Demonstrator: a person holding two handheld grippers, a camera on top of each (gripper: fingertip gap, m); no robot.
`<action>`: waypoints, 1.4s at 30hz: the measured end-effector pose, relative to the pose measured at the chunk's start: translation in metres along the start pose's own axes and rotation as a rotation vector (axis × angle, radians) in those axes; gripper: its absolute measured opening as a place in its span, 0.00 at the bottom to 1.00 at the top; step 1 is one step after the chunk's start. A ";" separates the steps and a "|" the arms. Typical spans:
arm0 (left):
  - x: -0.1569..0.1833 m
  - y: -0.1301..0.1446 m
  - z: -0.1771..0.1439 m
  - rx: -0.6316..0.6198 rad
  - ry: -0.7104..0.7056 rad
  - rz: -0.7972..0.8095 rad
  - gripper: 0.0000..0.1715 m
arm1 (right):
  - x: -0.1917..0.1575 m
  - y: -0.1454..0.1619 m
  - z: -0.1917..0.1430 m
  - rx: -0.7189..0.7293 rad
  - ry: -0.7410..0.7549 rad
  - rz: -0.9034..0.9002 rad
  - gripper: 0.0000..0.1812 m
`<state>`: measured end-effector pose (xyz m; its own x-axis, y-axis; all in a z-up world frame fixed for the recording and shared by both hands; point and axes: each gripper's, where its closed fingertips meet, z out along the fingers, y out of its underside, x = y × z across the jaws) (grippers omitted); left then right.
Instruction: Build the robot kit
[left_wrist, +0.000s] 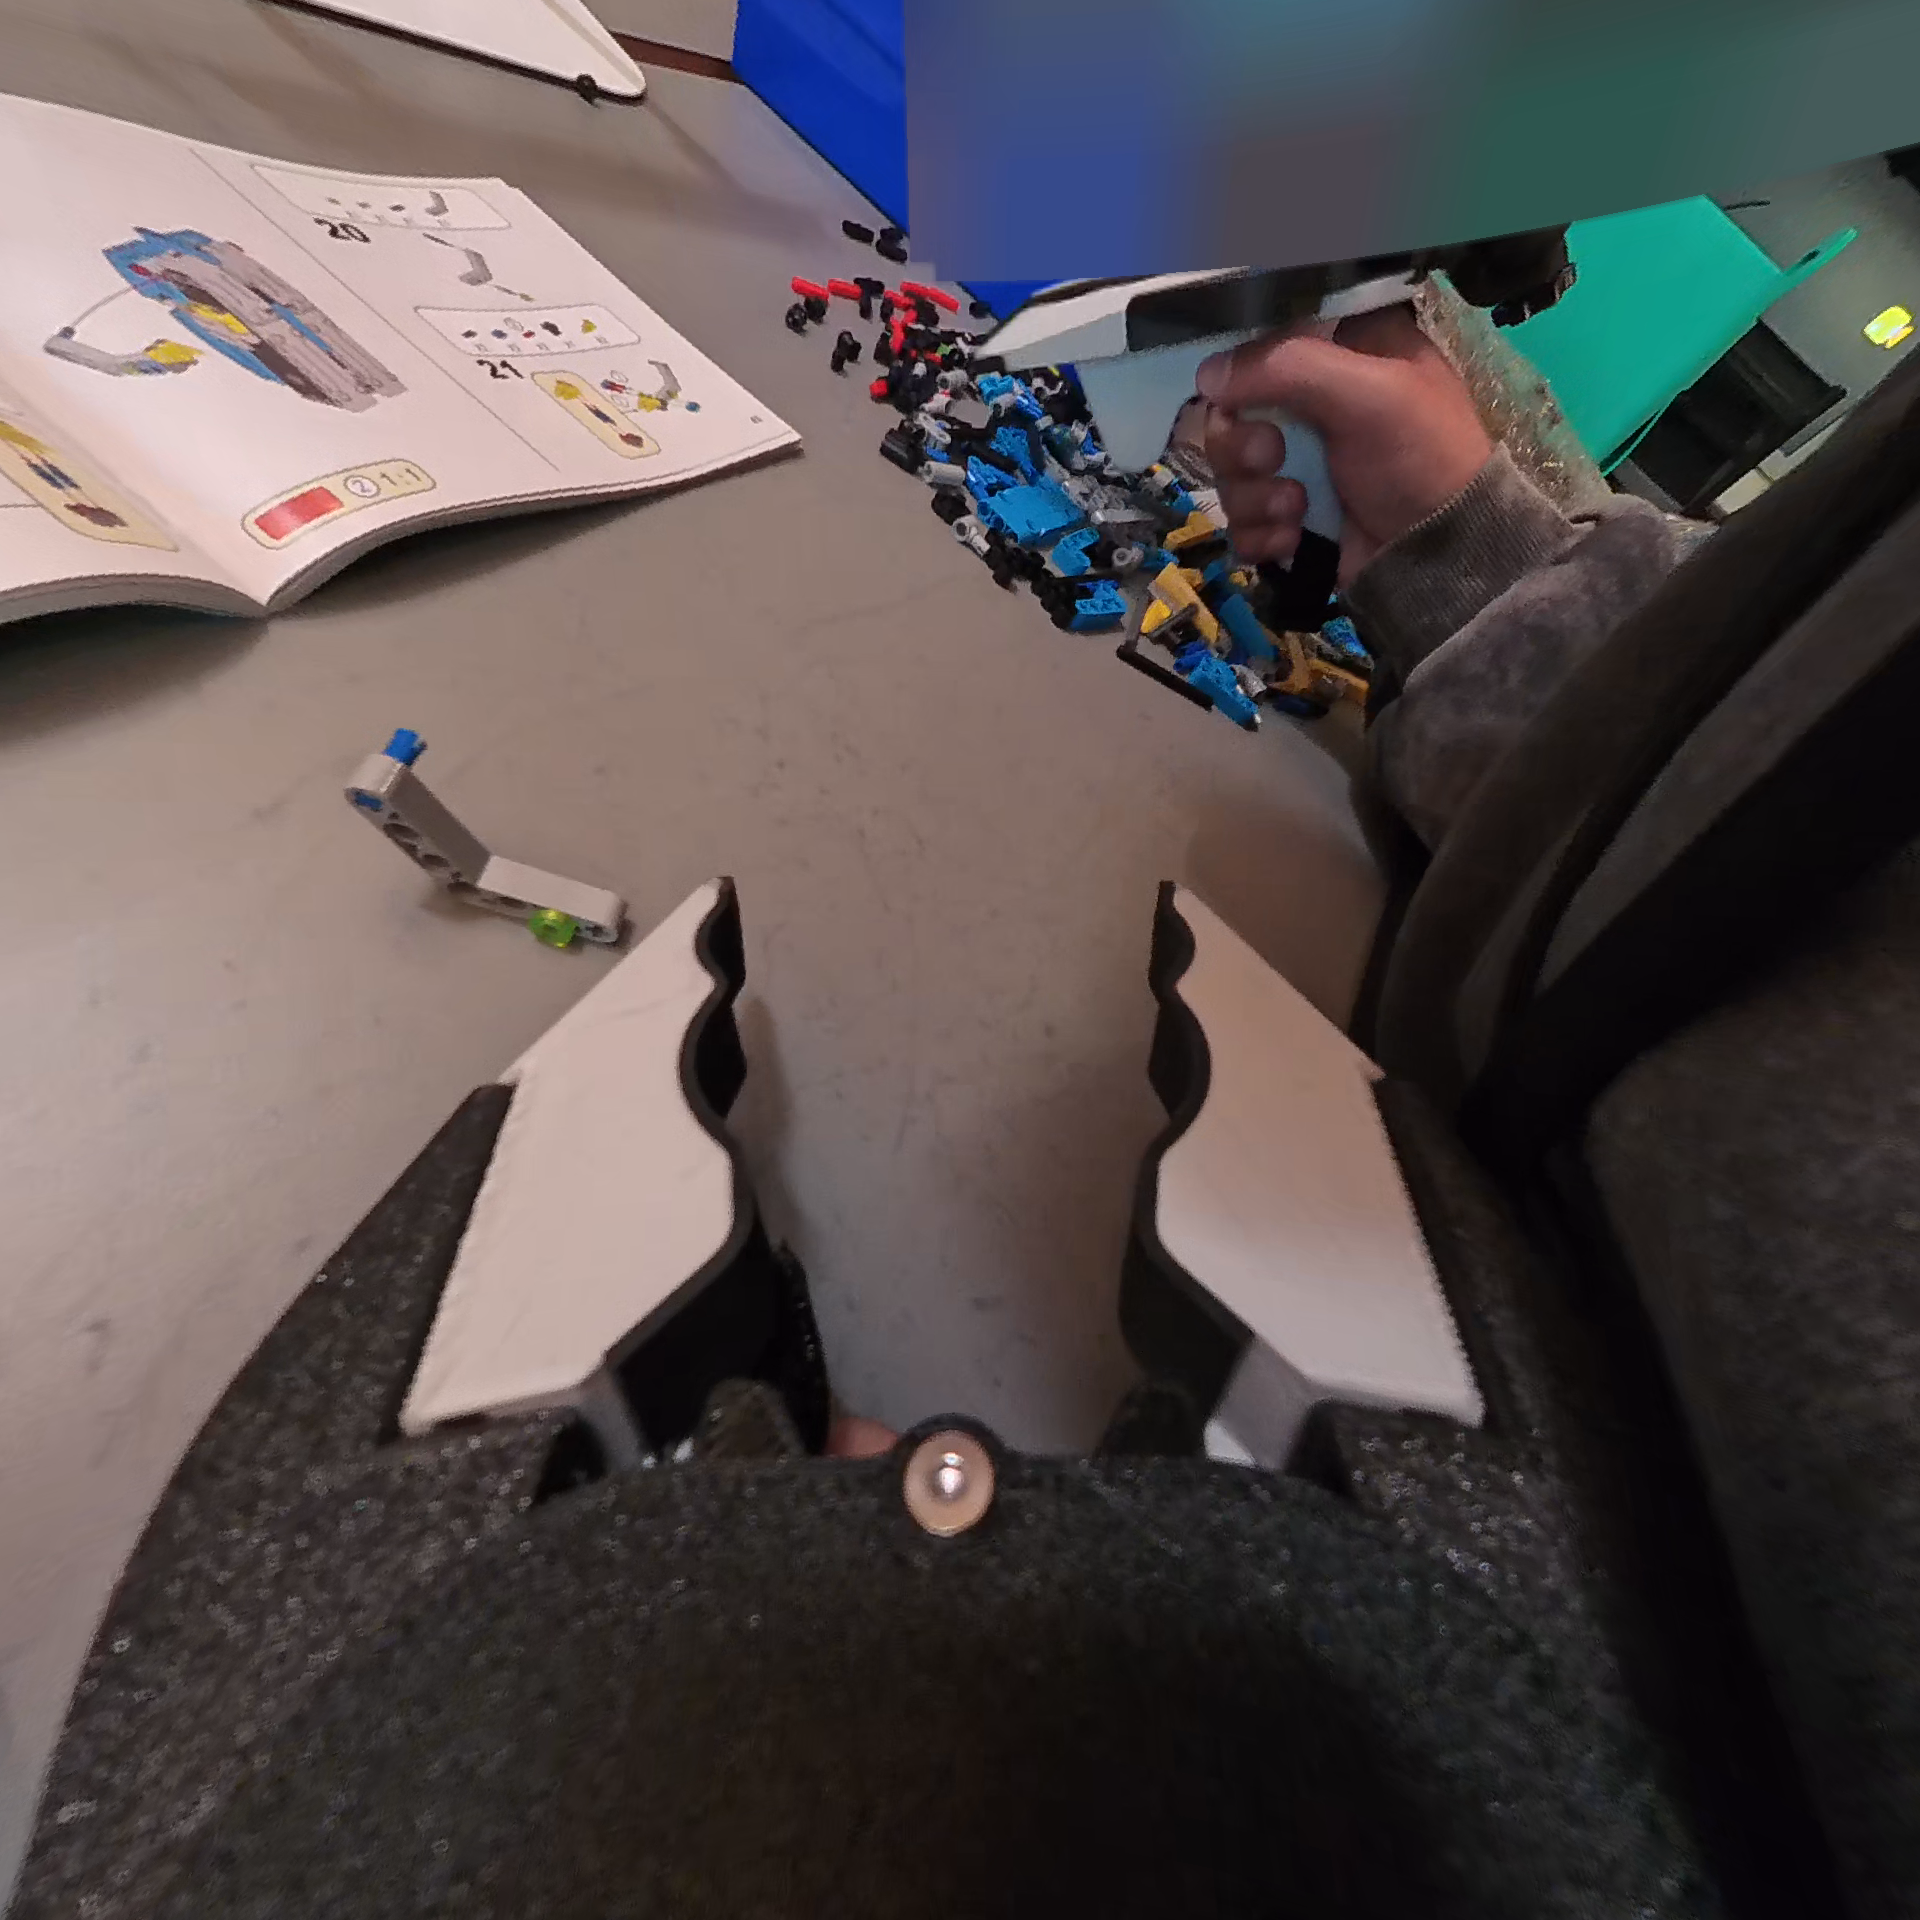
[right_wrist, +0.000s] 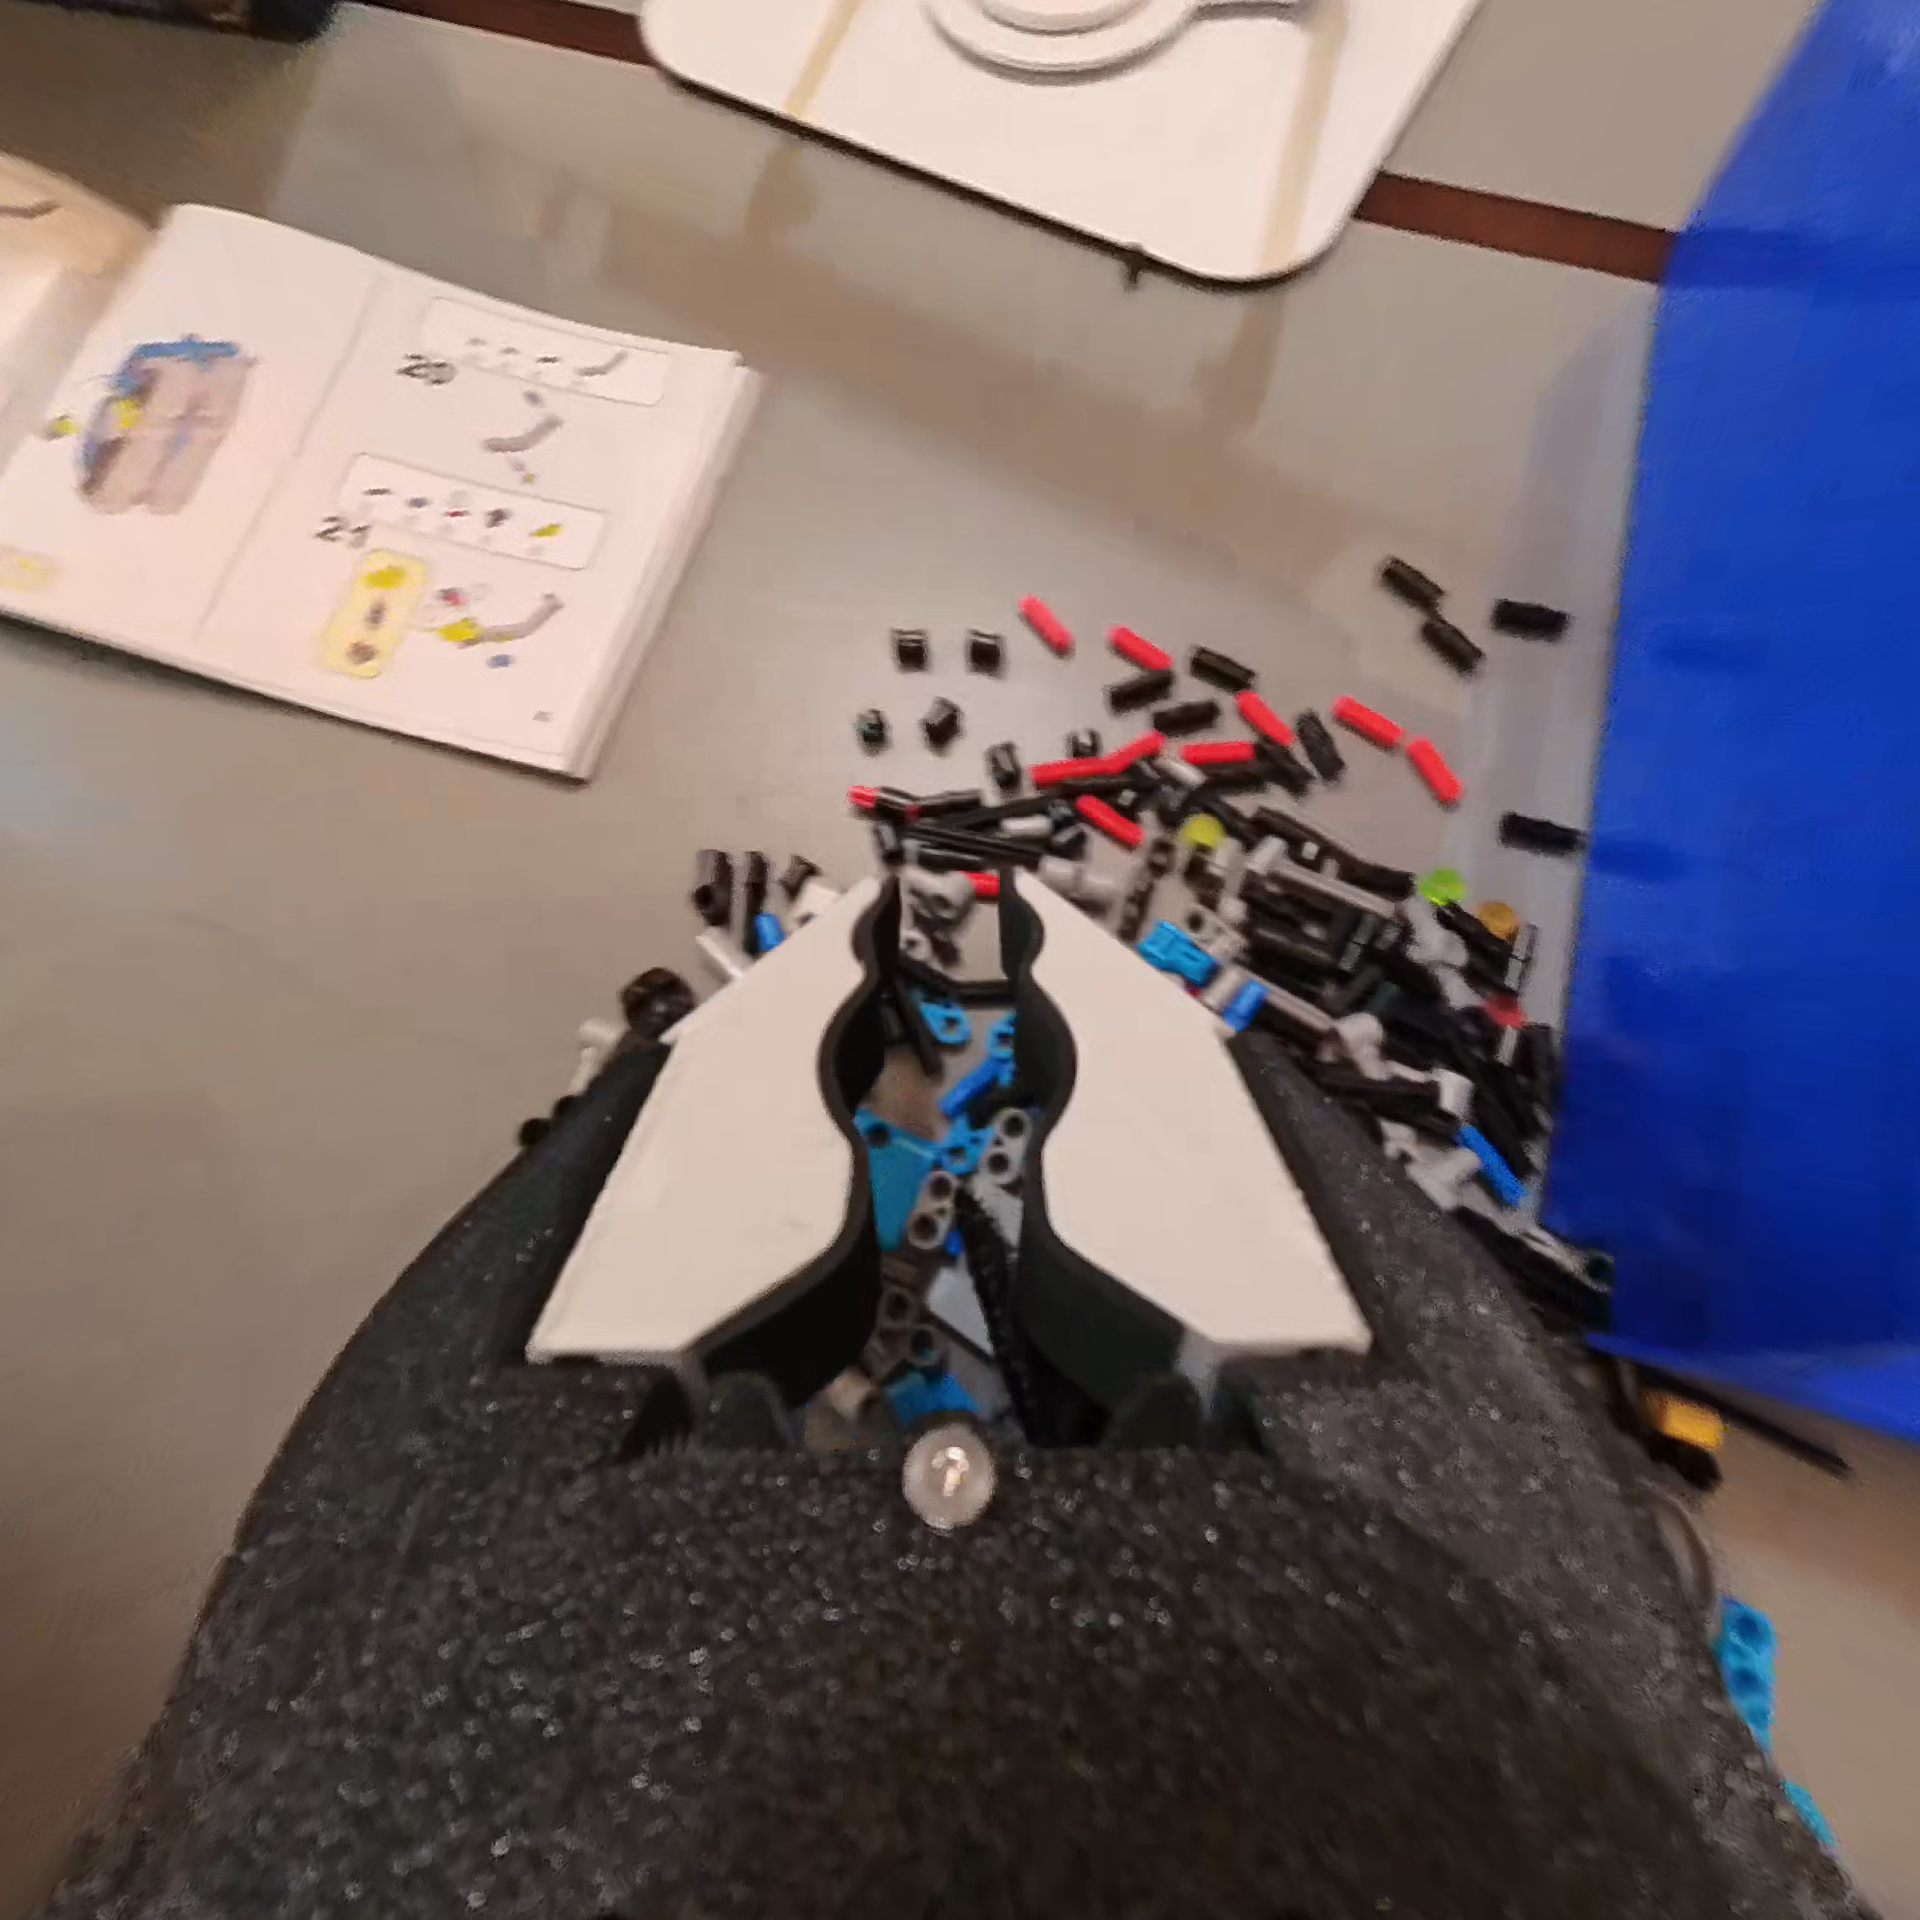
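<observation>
only left view shows grey bent piece (left_wrist: 483, 862) beside left claw (left_wrist: 945, 894).

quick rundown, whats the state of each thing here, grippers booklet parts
left gripper: open, empty, over bare table
right gripper: nearly shut, tips down in the loose parts; grip unclear
instruction booklet: open, flat on the table
bent grey beam: lying alone, blue pin in one end, green stud at the other
pile of loose parts: unsorted, scattered beside the blue bag
white tray: flat at the far edge
</observation>
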<state>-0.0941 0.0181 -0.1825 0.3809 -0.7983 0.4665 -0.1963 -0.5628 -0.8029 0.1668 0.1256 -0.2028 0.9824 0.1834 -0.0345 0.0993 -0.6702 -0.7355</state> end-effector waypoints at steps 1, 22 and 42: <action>0.001 0.000 0.000 0.001 0.001 0.004 0.46 | -0.009 -0.002 0.000 0.010 -0.024 -0.016 0.10; 0.001 0.005 0.004 -0.038 0.011 -0.006 0.45 | -0.039 0.003 -0.004 -0.024 -0.159 -0.021 0.09; 0.002 0.005 0.004 -0.040 0.016 -0.015 0.44 | -0.030 0.032 0.003 -0.176 -0.064 -0.165 0.05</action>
<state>-0.0907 0.0149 -0.1873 0.3698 -0.7930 0.4841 -0.2265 -0.5823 -0.7808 0.1397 0.1004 -0.2276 0.9392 0.3421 0.0296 0.2891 -0.7412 -0.6059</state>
